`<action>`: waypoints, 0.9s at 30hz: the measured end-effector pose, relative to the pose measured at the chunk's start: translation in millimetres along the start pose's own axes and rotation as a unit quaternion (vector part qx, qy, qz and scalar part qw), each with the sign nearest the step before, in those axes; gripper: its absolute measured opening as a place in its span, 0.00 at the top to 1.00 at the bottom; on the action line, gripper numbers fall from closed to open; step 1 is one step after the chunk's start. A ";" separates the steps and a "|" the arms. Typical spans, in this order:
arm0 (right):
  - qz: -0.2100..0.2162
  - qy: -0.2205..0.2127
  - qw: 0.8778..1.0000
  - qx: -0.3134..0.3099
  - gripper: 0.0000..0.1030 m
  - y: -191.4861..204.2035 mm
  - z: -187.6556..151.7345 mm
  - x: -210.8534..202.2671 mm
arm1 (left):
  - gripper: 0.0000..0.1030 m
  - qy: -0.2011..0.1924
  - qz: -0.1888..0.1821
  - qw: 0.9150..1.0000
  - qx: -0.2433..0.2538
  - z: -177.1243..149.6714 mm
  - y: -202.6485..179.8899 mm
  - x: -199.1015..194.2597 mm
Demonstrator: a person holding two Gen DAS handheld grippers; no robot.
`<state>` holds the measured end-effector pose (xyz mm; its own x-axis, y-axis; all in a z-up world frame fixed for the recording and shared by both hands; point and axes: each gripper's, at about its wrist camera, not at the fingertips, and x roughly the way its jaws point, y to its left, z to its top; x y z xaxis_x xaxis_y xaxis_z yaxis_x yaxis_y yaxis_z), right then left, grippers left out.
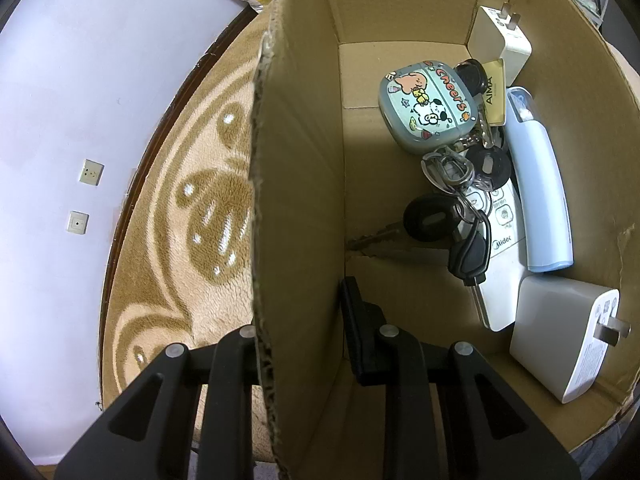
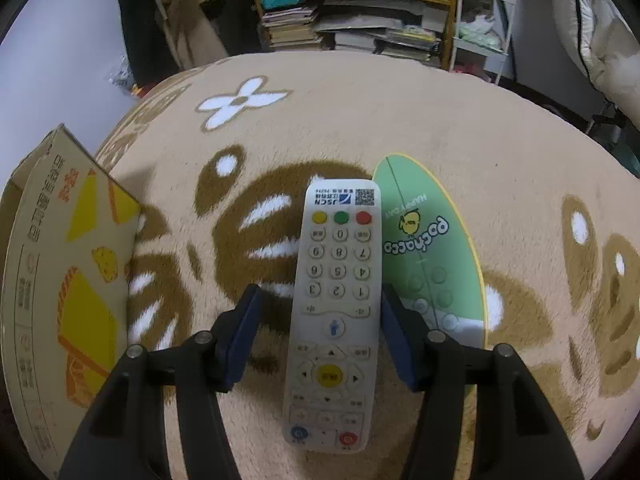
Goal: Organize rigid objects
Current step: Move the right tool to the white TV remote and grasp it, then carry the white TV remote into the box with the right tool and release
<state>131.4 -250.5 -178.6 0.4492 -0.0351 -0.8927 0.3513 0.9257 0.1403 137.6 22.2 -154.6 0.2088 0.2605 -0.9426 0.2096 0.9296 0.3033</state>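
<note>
A: What was biggest in view?
B: The tan blanket [image 2: 400,120] with brown leaf shapes; its far edges were cut off. Next, the cardboard box [image 1: 304,160]. The left gripper [image 1: 304,344] straddled the box's side wall, one finger inside and one outside; the card hid the outer pad, but the jaws looked pinched on the wall.

A: And inside the box?
B: A white remote, mostly buried, a pale blue device [image 1: 538,184], two white chargers [image 1: 564,340], a cartoon case [image 1: 426,106], and a tangle of black keys [image 1: 452,208] hard to count.

A: The right side?
B: The white remote control [image 2: 336,312] lay flat on the blanket, buttons up. The right gripper [image 2: 320,336] flanked its middle, jaws wide, the right pad touching or nearly so, the left apart. A green oval case [image 2: 432,240] lay just beside it, partly hidden.
</note>
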 end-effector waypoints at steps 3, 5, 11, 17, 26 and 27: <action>-0.023 -0.006 1.000 -0.007 0.58 0.4 3.2 1.0 | 0.77 0.000 0.000 1.000 -0.001 0.1 0.1 0.1; -0.024 -0.023 0.999 0.005 0.58 -1.7 3.0 -2.2 | 0.77 0.000 0.000 1.000 -0.001 -0.3 -0.2 -0.1; -0.018 -0.071 0.997 0.001 0.58 6.7 9.0 -24.2 | 0.77 0.001 -0.002 1.000 -0.002 -0.7 -0.2 0.0; 0.023 -0.106 0.994 -0.013 0.58 27.2 16.0 -57.9 | 0.77 0.000 0.000 1.000 0.000 -1.0 -0.1 1.6; 0.073 -0.138 0.987 -0.046 0.58 69.7 13.1 -95.3 | 0.77 0.001 0.000 1.000 0.000 -0.6 -0.6 1.8; 0.080 -0.141 0.986 -0.051 0.58 75.1 12.2 -98.7 | 0.77 0.001 0.000 1.000 0.001 -0.7 -0.8 1.7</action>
<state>123.5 -182.1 -74.7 0.7070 0.0242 -0.7068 0.1804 0.9602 0.2133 137.1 22.0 -156.6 0.2071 0.2613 -0.9428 0.2110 0.9290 0.3039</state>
